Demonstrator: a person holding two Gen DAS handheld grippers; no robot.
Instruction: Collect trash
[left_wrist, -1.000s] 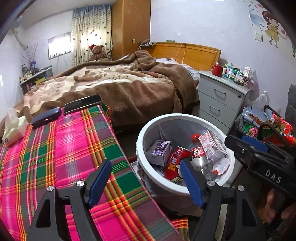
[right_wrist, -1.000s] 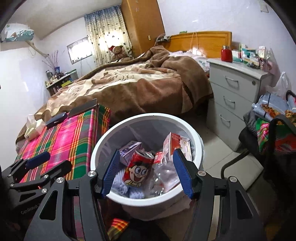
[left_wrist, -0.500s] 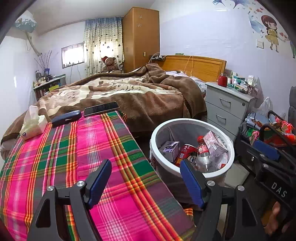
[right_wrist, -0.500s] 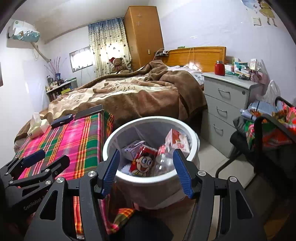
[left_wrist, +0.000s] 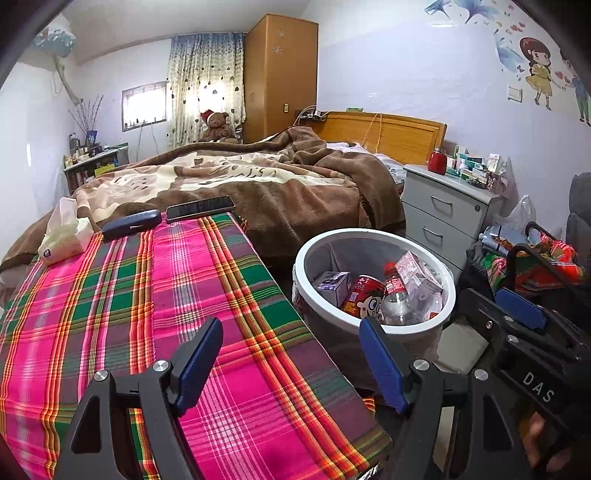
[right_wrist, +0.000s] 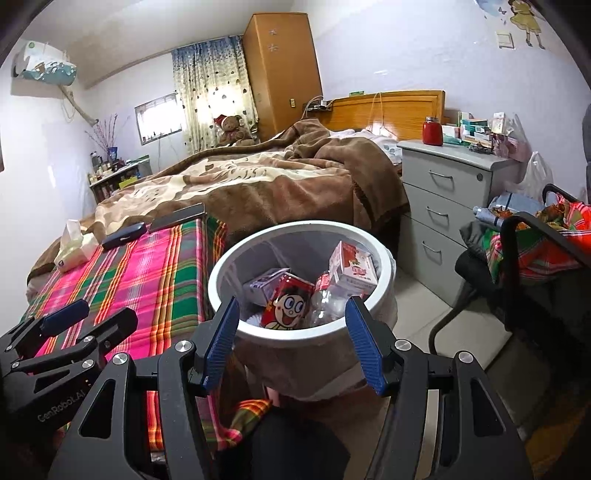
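A white round bin (left_wrist: 334, 315) (right_wrist: 295, 334) stands on the floor beside the plaid-covered table (left_wrist: 129, 295) (right_wrist: 147, 273). In it lie a red cartoon can (right_wrist: 284, 306) (left_wrist: 364, 295), a clear plastic bottle (left_wrist: 397, 301) (right_wrist: 328, 301), a purple carton (left_wrist: 332, 282) (right_wrist: 264, 282) and a pink-white carton (right_wrist: 352, 267) (left_wrist: 413, 266). My left gripper (left_wrist: 290, 360) hovers open and empty over the table's near edge. My right gripper (right_wrist: 291, 339) is open and empty, just short of the bin's near rim. Each gripper shows at the side of the other's view.
On the table's far end lie a tissue pack (left_wrist: 64, 236), a dark glasses case (left_wrist: 131, 223) and a phone (left_wrist: 199, 208). Behind is a bed with a brown blanket (left_wrist: 258, 177). A grey drawer unit (right_wrist: 443, 206) and a chair heaped with clothes (right_wrist: 535, 240) stand right of the bin.
Both grippers have drawn back from the bin, which now looks smaller and farther in both views. More of the plaid table shows. The jaws stay as they were.
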